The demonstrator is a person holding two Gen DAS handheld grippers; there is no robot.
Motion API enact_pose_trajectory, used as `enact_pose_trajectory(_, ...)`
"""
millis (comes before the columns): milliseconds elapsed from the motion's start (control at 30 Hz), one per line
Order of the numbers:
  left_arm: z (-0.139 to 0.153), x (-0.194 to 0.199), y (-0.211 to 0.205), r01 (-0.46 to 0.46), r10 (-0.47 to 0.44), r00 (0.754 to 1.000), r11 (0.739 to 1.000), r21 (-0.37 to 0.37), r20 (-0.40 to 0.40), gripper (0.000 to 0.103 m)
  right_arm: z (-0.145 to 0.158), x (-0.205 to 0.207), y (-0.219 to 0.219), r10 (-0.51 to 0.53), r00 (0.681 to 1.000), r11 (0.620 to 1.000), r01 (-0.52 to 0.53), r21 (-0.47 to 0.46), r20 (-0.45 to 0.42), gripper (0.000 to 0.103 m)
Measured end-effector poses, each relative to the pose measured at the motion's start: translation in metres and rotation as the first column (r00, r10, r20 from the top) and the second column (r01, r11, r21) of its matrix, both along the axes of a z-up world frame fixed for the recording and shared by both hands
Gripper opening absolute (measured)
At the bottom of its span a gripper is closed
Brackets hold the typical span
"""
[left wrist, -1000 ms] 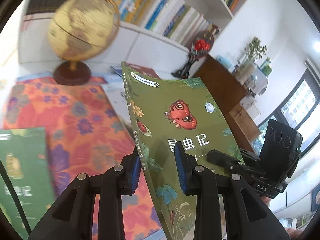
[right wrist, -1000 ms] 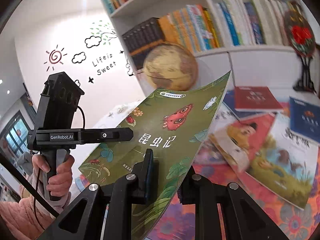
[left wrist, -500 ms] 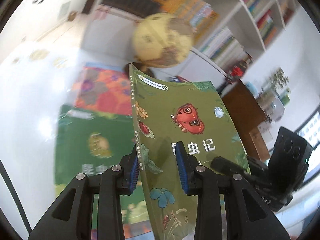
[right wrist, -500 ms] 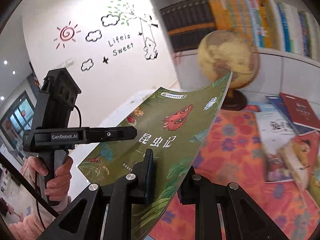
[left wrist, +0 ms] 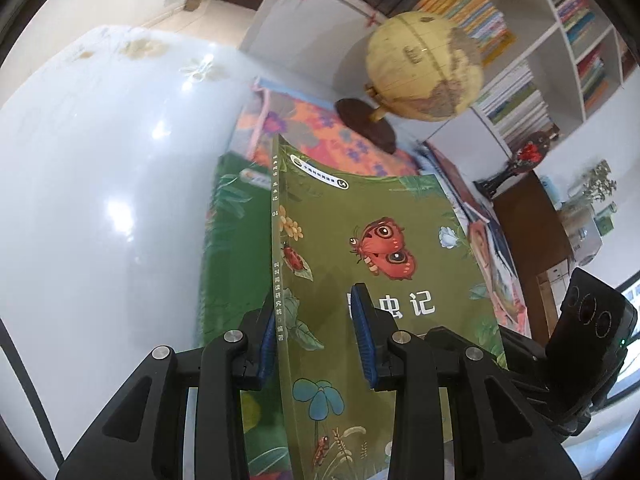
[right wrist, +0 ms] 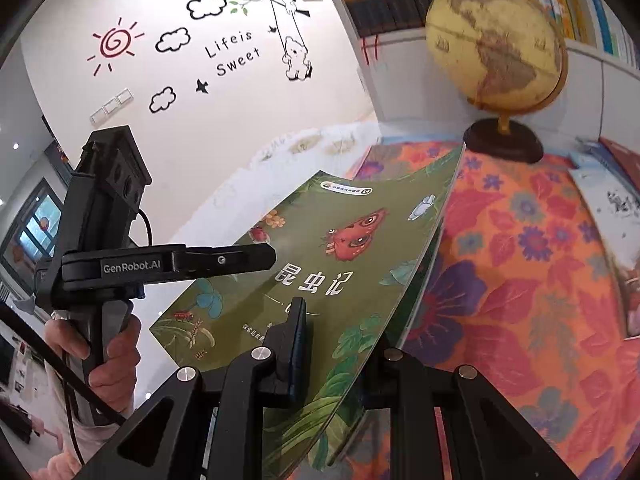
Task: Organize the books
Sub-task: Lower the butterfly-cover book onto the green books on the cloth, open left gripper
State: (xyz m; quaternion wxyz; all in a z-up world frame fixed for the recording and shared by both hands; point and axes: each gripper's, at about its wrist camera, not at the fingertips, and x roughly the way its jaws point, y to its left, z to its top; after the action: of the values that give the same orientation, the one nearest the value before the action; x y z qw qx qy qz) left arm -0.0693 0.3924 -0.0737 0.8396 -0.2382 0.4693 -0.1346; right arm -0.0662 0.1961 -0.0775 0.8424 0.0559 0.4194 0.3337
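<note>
Item, nearest: left gripper [left wrist: 316,336], black frame, blue pads, jaws closed on the spine edge of one green book [left wrist: 384,280]. Right gripper [right wrist: 340,344], jaws narrow, clamped on the same book's opposite edge [right wrist: 320,280]. The book is held off the table between both grippers, cover up and bowed.

Book cover: olive green, red butterfly with eye spots, ladybird, white, blue and yellow flowers, leaves; white title "昆虫记"; oval badge at top, too small to read; spine numbered "04" with small Chinese text.

Left gripper seen from the right wrist view [right wrist: 224,260]: side label "GenRobot.AI"; a hand [right wrist: 116,360] grips its handle.

Beneath: second green book [left wrist: 228,248], one, flat on the table, partly covered.

Floral cloth [right wrist: 540,280], orange with purple and red flowers. White table [left wrist: 100,200], glossy.

Beyond: globe [right wrist: 496,44], one, tan, on a dark round base. Further books [left wrist: 480,216] lie at the cloth's edge, count unclear.

Far: bookshelf [left wrist: 576,40] with rows of books. Wall decal [right wrist: 232,52]: "Lifeis Sweet", sun, clouds, swing.
</note>
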Motion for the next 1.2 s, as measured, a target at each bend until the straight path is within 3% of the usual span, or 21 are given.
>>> enact_pose_trajectory(133,-0.006,-0.002,0.011,-0.028,0.028,0.999,0.999,-0.029,-0.024,0.030,-0.005,-0.002,0.010,0.023,1.000,1.000,-0.023,-0.015,0.014,0.019)
enact_pose_trajectory(267,-0.016,-0.001,0.014,-0.050,0.050,0.996,0.999,-0.001,-0.069,0.030,-0.017,0.004,0.013,0.028,0.999,1.000,-0.028,-0.003,-0.026,0.019)
enact_pose_trajectory(700,-0.004,-0.010,0.025,-0.121,0.123,0.992,0.991,0.048,-0.032,0.030,-0.030,0.008,0.014,0.030,0.997,1.000,-0.031,-0.003,-0.071,0.022)
enact_pose_trajectory(867,0.002,-0.012,0.013,-0.083,0.082,0.997,0.995,0.054,0.007,0.032,-0.029,0.007,0.016,0.035,0.997,0.999,-0.036,-0.016,-0.063,0.023)
enact_pose_trajectory(1000,-0.007,-0.008,0.002,-0.036,0.038,0.999,0.998,0.055,-0.025,0.032,-0.029,0.007,0.018,0.038,0.997,0.999,-0.039,-0.016,-0.063,0.026)
enact_pose_trajectory(1200,-0.013,-0.007,0.002,-0.038,0.039,0.999,0.999,0.038,-0.037,0.032,-0.028,0.007,0.019,0.052,0.995,0.998,-0.053,-0.019,-0.083,0.034)
